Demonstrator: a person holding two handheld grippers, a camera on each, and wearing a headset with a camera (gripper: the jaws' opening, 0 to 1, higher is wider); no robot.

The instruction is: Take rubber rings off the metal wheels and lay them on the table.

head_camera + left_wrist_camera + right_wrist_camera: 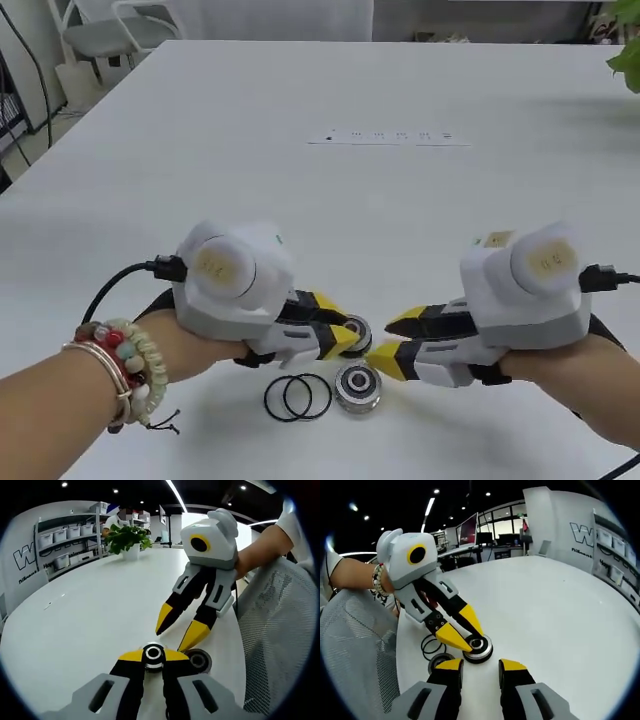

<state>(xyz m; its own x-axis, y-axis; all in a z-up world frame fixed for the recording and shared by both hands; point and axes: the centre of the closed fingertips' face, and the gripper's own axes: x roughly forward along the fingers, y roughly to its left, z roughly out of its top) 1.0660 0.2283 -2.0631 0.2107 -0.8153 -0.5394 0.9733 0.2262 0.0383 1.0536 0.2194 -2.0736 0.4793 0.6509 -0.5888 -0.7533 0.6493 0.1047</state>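
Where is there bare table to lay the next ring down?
Best: the wide bare table from the left gripper and right gripper out to the printed strip. Crowded: at their tips, where the left holds a wheel, with two rubber rings and a second wheel side by side just on the near side.

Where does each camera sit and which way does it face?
Head view: on the headset, looking down at the table; both forearms, left gripper and right gripper show.
Left gripper view: on the left gripper, facing the right gripper; own jaws shut on the held wheel.
Right gripper view: on the right gripper, facing the left gripper; own jaws open.
Shared: both gripper views show the held wheel.
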